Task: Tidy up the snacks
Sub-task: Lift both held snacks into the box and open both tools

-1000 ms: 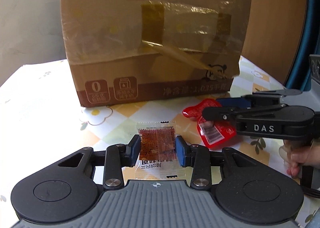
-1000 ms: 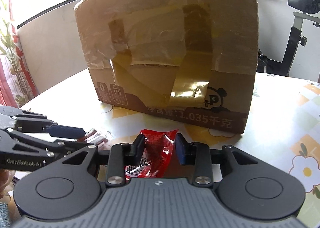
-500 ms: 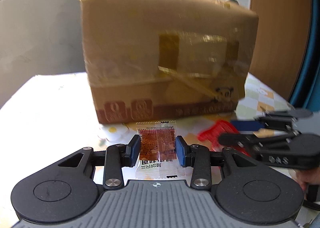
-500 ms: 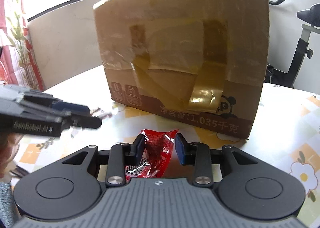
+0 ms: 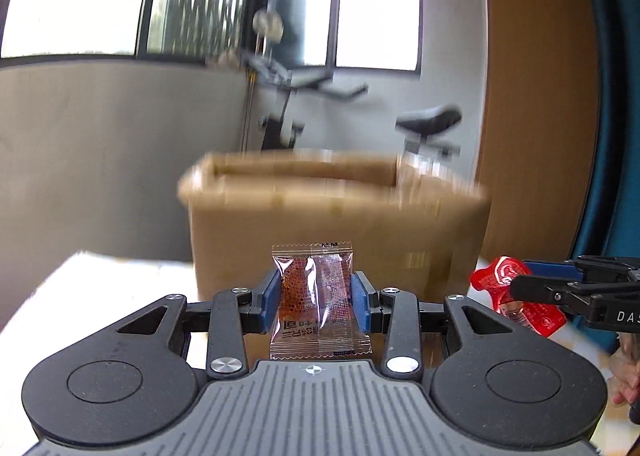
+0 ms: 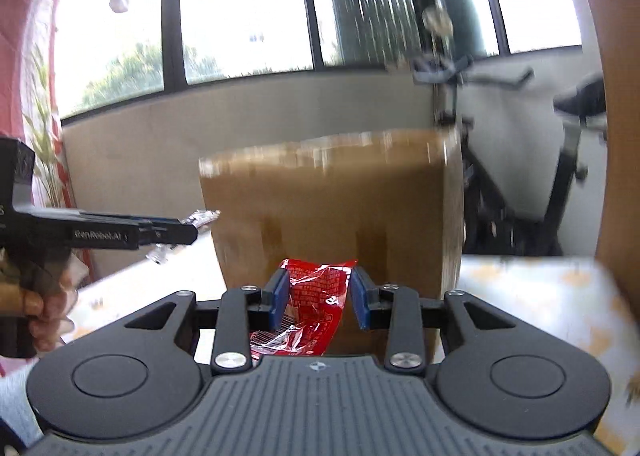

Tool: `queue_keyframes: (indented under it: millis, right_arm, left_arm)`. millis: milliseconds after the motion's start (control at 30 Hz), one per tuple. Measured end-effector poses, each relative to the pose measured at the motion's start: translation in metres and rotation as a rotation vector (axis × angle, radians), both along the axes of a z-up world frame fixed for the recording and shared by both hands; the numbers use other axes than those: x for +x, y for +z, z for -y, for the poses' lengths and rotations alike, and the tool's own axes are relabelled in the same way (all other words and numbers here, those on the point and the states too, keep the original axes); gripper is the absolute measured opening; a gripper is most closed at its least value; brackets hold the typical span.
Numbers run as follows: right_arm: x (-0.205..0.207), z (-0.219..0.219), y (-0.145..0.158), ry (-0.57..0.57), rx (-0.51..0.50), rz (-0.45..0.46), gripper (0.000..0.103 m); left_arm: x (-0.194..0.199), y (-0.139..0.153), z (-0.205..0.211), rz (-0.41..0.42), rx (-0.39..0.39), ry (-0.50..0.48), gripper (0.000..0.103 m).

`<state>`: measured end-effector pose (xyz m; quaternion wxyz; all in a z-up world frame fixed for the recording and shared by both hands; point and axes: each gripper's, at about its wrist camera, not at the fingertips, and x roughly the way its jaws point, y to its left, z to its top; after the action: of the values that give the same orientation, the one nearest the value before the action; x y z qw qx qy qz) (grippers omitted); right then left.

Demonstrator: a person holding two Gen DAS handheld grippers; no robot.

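Observation:
My left gripper (image 5: 313, 298) is shut on a clear packet of brown snack (image 5: 316, 302), held upright in the air before the open cardboard box (image 5: 336, 216). The box's top rim shows at about the packet's height. My right gripper (image 6: 319, 298) is shut on a red snack packet (image 6: 310, 306), which hangs crumpled between the blue pads, also facing the box (image 6: 332, 216). In the left wrist view the right gripper (image 5: 520, 288) comes in from the right with the red packet (image 5: 504, 280). In the right wrist view the left gripper (image 6: 192, 230) comes in from the left with its packet (image 6: 200, 217).
The box stands on a table with a patterned cloth (image 6: 532, 296). Behind it stands an exercise bike (image 5: 304, 96) under large windows. A wooden panel (image 5: 532, 96) rises on the right. A person's hand (image 6: 36, 296) holds the left gripper's handle.
Both grippers have risen with their packets from table height to about the box's rim. The box now sits lower in both views, and its open top has come into sight.

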<state>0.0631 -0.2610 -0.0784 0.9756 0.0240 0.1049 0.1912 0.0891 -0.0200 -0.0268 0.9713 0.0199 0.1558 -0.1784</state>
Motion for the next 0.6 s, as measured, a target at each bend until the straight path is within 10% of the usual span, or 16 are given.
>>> queue_keyframes:
  millis: [300,600]
  right_arm:
    - [0.068,-0.010,0.076,-0.008,-0.084,0.108,0.035]
    - [0.142,-0.024,0.059,-0.058,-0.208,0.000,0.035]
  left_arm:
    - [0.066,0.056,0.029,0.093,-0.032,-0.044,0.040]
    - [0.135,0.050,0.061,-0.035,0.026,-0.016,0.040]
